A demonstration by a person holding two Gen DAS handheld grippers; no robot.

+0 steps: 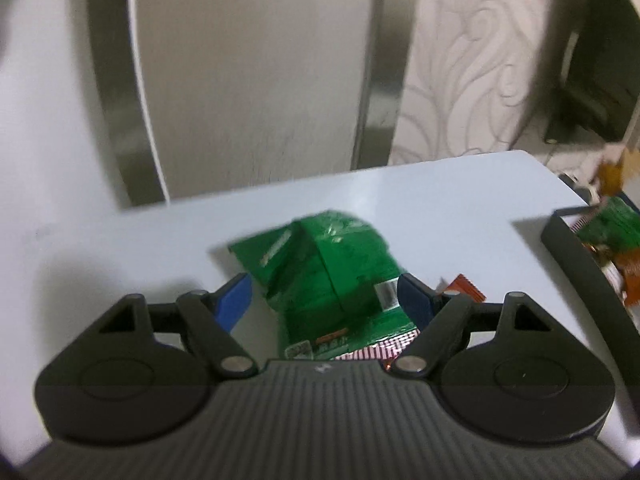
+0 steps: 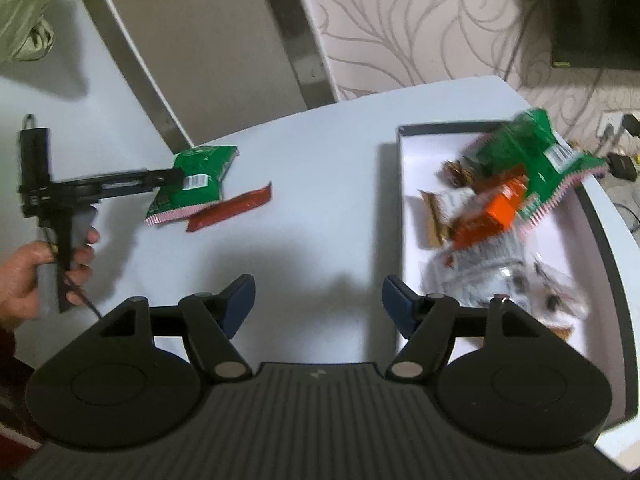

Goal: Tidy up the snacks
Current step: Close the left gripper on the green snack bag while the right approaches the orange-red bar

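A green snack bag (image 1: 332,276) lies on the white table (image 1: 440,200) between the blue pads of my left gripper (image 1: 326,300), which is open and does not press it. A red packet (image 1: 460,288) sits just right of it. In the right wrist view the same green bag (image 2: 192,184) and red packet (image 2: 232,208) lie at the left, with the left gripper (image 2: 178,178) reaching over the bag, held by a hand (image 2: 60,264). My right gripper (image 2: 318,300) is open and empty over bare table, left of the black-rimmed tray (image 2: 600,240). The tray holds another green bag (image 2: 532,160), an orange packet (image 2: 504,208) and clear packets.
A chair back (image 2: 192,40) with a metal frame stands behind the table's far edge. A pale green bag (image 2: 20,12) lies at the far left. Beyond the table's right edge are a wall socket with cables (image 2: 612,124) and a black screen (image 2: 592,12).
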